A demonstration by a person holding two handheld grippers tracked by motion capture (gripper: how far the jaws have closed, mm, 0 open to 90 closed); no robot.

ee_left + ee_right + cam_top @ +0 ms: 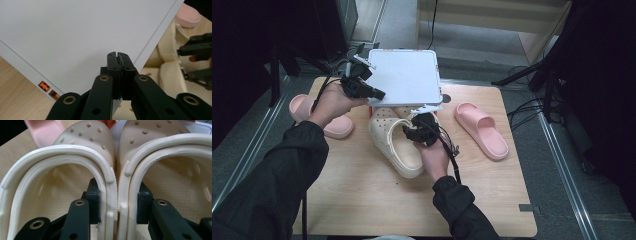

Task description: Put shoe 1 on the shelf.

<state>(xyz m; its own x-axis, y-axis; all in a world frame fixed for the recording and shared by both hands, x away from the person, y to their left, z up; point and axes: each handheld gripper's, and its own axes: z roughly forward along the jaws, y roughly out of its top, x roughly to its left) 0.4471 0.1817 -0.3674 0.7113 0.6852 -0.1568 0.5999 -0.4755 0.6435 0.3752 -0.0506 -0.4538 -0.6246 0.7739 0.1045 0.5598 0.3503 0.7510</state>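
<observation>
Nearest to us, our right forearm in its dark sleeve (pixel 459 210) reaches up the wooden table (pixel 362 200) to the right gripper (pixel 421 129), which grips the pair of cream clogs (pixel 394 145) at their heels. In the right gripper view one jaw sits inside each clog, and the two inner walls, pressed together, are pinched between them (pixel 116 195); the perforated toes point away from us.

Our left hand (pixel 332 102) is raised at the table's far left with the left gripper (pixel 379 93) pointing right, clenched on the near-left edge of a white lid (pixel 404 75). In the left gripper view the jaws meet tight on that edge (pixel 117 56), and the lid (pixel 75 32) slants above the clogs (pixel 170 72), with orange clips (pixel 44 86) on its rim. The lid hangs tilted over the clogs' toe ends.

One pink slide (pixel 481 129) lies just right of the clogs; another pink slide (pixel 319 117) lies at the left, partly under our left wrist.
</observation>
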